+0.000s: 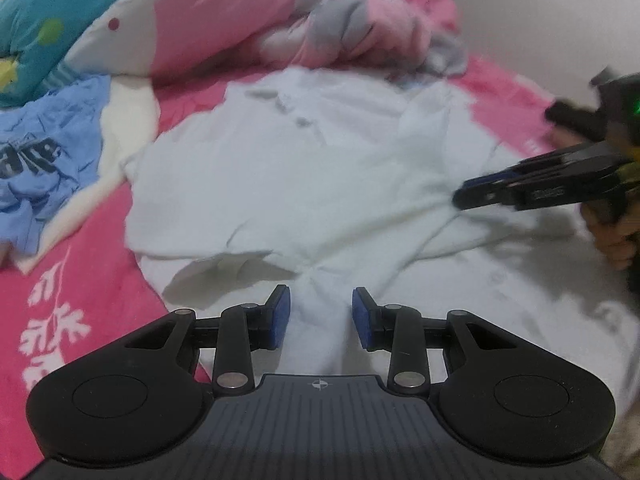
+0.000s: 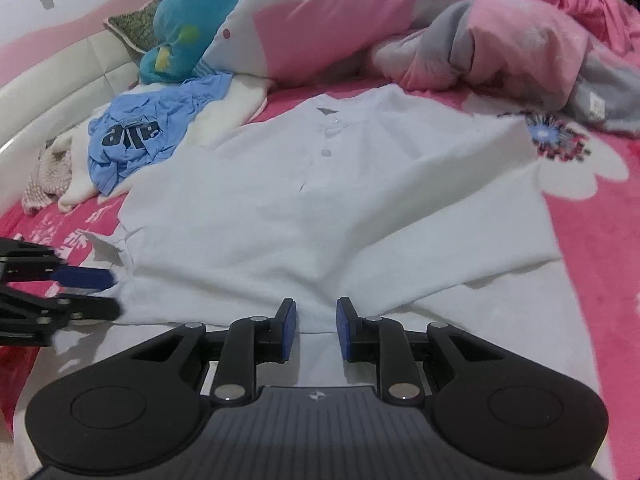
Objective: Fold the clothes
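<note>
Nearest, the left tool point(image 1: 321, 318) and right tool point(image 2: 316, 329) both hover with fingers spread, pinching nothing, over the lower hem of a white buttoned cotton shirt point(image 2: 320, 208). The shirt lies front-up, spread across the pink floral bedsheet point(image 2: 592, 240). Beyond it to the left sits a crumpled blue printed T-shirt point(image 2: 140, 140); behind that, a pink-and-grey rumpled quilt point(image 2: 500, 44).

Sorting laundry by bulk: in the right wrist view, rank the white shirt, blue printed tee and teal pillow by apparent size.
1. white shirt
2-3. blue printed tee and teal pillow: look alike; the pillow is farther and partly hidden, so unranked.
</note>
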`<state>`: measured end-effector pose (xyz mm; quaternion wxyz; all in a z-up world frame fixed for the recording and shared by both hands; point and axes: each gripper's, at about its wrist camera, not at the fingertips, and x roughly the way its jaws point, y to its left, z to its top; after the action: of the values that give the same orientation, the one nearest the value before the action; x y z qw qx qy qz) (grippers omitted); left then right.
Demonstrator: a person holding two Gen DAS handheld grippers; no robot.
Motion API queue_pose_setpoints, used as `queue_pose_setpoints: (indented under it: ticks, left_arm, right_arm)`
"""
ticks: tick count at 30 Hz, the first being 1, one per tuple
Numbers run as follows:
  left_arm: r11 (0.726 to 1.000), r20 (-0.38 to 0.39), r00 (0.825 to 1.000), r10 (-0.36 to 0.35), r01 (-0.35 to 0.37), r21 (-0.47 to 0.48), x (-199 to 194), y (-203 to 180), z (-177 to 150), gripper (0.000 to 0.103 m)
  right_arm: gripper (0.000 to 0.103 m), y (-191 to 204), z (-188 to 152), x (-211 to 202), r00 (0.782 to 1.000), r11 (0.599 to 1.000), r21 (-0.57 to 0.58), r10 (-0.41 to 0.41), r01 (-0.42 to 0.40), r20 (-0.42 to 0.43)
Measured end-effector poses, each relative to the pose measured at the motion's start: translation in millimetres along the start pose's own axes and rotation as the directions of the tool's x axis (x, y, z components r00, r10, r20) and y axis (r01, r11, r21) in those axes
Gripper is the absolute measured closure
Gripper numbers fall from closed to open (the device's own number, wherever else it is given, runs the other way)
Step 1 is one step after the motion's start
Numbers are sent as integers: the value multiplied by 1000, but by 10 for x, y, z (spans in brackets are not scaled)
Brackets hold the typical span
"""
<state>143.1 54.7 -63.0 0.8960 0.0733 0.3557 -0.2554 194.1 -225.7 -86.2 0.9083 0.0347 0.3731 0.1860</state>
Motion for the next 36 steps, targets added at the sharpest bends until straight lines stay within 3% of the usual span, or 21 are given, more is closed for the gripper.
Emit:
queue_pose_setpoints:
  ticks: [4, 7, 9, 11, 14, 16, 18, 23, 26, 29, 32, 36]
  left_arm:
    - [997, 106, 992, -67, 70, -27, -115, -68, 169, 69]
    - [999, 105, 994, -30, 34, -32, 152, -105, 271, 68]
    - [998, -6, 999, 42, -42, -50, 450, -39, 216, 67]
    - [996, -70, 996, 50, -55, -74, 607, 67, 116, 66]
    - [993, -39, 998, 48, -52, -110, 443, 148, 195, 66]
    - [990, -9, 998, 65, -65, -128, 324, 173, 326, 66]
    - [992, 19, 997, 72, -70, -108, 257, 122, 544, 66]
    - [999, 19, 999, -35, 35, -27, 634, -323, 1237, 63]
    - [999, -27, 998, -52, 52, -9, 1115, -588, 1540, 63]
    - [991, -55, 995, -86, 80, -106, 1554, -614, 1814, 63]
    - [971, -78, 984, -163, 146, -188, 1901, -604, 2035, 63]
    - [960, -142, 963, -229, 199, -197, 2317, -769, 2324, 59]
  right_arm:
    - [80, 18, -9, 4, 1000, 1000, -6, -9, 9, -13]
    - [80, 26, -26, 31, 999, 1000, -5, -15, 15, -29]
    - [79, 31, -37, 50, 999, 1000, -4, -19, 19, -40]
    - [79, 19, -68, 54, 999, 1000, -5, -15, 15, -43]
    - [79, -84, -82, -140, 1000, 999, -25, 22, -22, -10]
    - [78, -255, -16, -344, 997, 999, 5, 50, -50, 62]
    - [78, -460, 97, -433, 994, 1000, 27, 13, -16, 111]
    - [77, -867, 342, -439, 981, 997, 61, -56, 46, 184]
    - [77, -1037, 335, -154, 990, 997, 76, -26, 16, 136]
    - [78, -1163, 165, 138, 999, 995, 104, -5, 1, 42]
    - [78, -1184, 93, 131, 996, 996, 92, 8, -16, 86]
    - [78, -1251, 62, 136, 993, 992, 115, 42, -55, 106]
